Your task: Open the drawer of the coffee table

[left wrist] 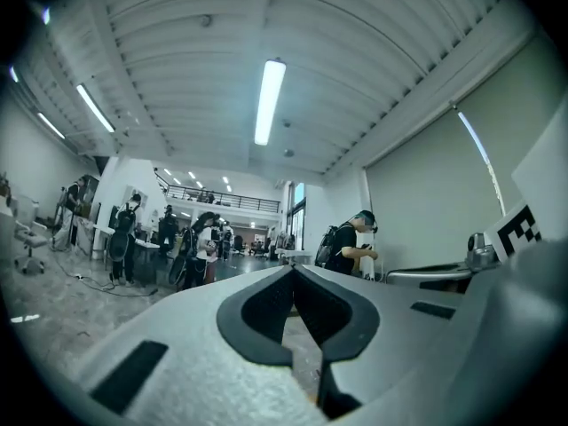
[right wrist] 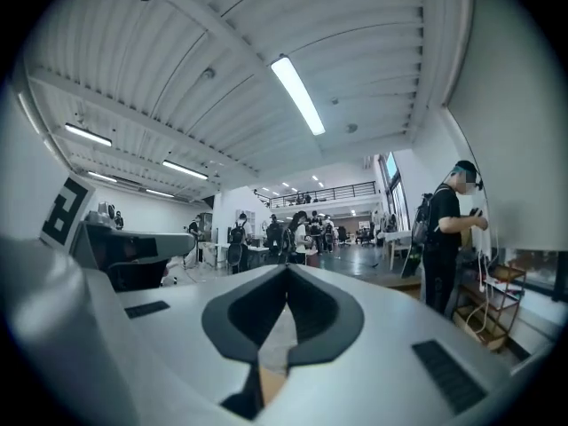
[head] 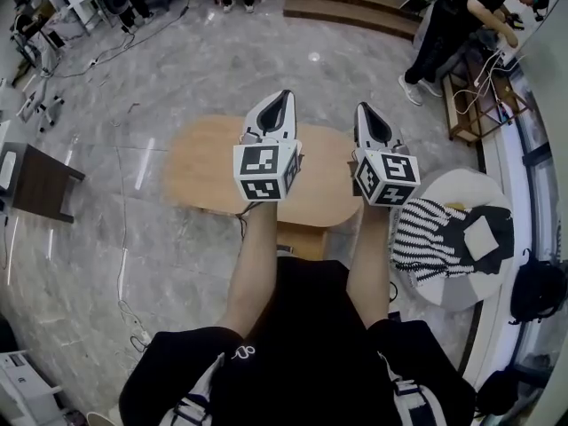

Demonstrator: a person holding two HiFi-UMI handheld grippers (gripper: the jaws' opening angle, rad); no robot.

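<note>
The coffee table (head: pixel 200 162) is a light wood oval top on the marble floor below me, seen in the head view; its drawer front does not show. Both grippers are held up high above it, side by side, pointing level into the room. My left gripper (head: pixel 286 96) is shut and holds nothing. My right gripper (head: pixel 362 108) is shut and empty too. In the left gripper view the left gripper (left wrist: pixel 294 269) shows its tips meeting, with only the hall and ceiling beyond. The right gripper (right wrist: pixel 286 268) looks the same in its own view.
A round white side table (head: pixel 461 185) with striped and dark cloth on it stands right of the coffee table. A dark stool (head: pixel 40 180) sits at the left. A person (head: pixel 453 20) works by a wooden shelf at the far right. Cables trail across the floor (head: pixel 124 264).
</note>
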